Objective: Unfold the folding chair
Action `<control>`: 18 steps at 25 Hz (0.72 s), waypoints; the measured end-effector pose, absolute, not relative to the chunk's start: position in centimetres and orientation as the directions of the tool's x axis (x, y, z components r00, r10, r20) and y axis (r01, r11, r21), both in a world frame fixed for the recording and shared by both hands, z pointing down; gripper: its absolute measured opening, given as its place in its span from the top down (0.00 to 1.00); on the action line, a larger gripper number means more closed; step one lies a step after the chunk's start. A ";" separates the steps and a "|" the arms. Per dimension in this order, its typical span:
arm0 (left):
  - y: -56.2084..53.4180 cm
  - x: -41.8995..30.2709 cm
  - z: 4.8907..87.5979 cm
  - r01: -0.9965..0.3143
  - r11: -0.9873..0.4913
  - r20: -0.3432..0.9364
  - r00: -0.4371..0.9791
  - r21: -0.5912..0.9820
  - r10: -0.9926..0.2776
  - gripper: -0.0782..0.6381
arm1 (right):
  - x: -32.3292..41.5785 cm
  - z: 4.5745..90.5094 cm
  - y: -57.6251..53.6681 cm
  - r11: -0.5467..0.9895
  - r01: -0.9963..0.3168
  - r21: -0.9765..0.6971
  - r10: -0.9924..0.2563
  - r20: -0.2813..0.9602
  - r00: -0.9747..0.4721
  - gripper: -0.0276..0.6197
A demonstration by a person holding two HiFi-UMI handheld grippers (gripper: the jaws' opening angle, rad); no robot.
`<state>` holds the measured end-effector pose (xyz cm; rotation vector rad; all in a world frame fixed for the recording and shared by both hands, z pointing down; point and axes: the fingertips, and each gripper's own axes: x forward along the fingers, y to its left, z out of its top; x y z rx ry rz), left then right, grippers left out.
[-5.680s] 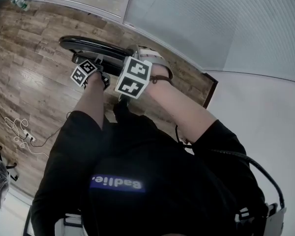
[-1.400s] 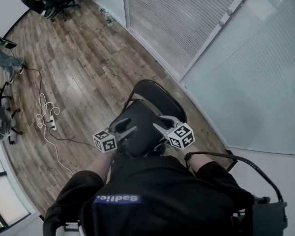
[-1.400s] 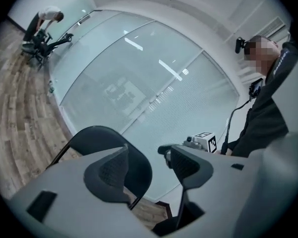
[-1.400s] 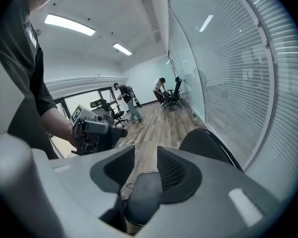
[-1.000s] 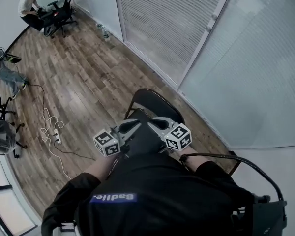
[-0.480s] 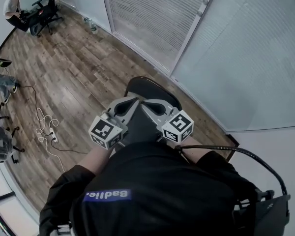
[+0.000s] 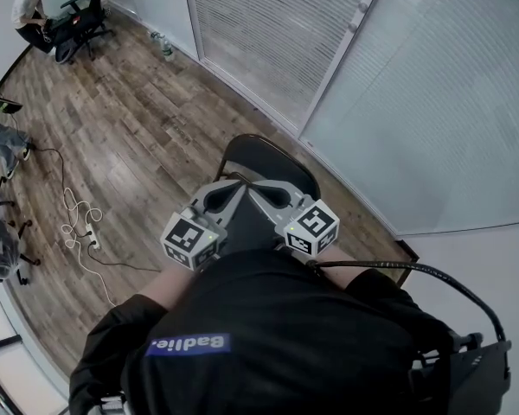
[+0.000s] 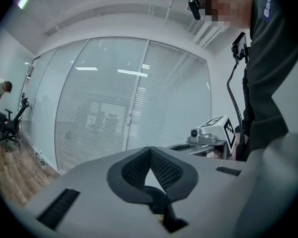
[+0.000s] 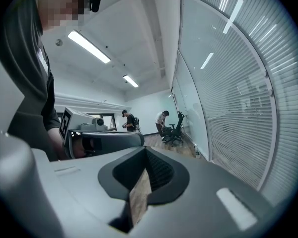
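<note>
- left claw (image 8: 149, 150): jaws shut together, nothing between them
- right claw (image 9: 145, 153): jaws together, empty
- both hang above the chair (image 7: 270, 156), tips near each other

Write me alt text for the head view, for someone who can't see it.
Seen from above, a person in a black top holds the left hand-held gripper and right hand-held gripper, both shut and empty, side by side over a black folding chair that stands open on a wood floor beside a frosted glass wall.
</note>
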<state>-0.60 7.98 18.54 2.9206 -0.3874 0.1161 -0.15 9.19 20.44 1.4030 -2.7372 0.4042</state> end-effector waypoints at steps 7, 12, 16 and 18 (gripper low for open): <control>8.4 -0.8 18.6 -0.274 -0.946 0.125 0.959 0.176 -0.254 0.88 | -0.2 20.4 9.4 0.558 -0.801 -0.214 -0.791 0.152 -0.592 0.95; 8.8 -0.8 19.0 -0.265 -0.949 0.107 0.962 0.170 -0.250 0.88 | -0.1 20.8 9.6 0.553 -0.804 -0.219 -0.794 0.154 -0.588 0.95; 9.3 -0.6 19.2 -0.261 -0.950 0.114 0.963 0.171 -0.244 0.88 | 0.2 20.9 10.0 0.545 -0.808 -0.223 -0.798 0.156 -0.582 0.95; 9.4 -0.6 19.4 -0.258 -0.950 0.119 0.963 0.173 -0.240 0.88 | 0.3 21.1 10.0 0.541 -0.810 -0.227 -0.800 0.157 -0.578 0.95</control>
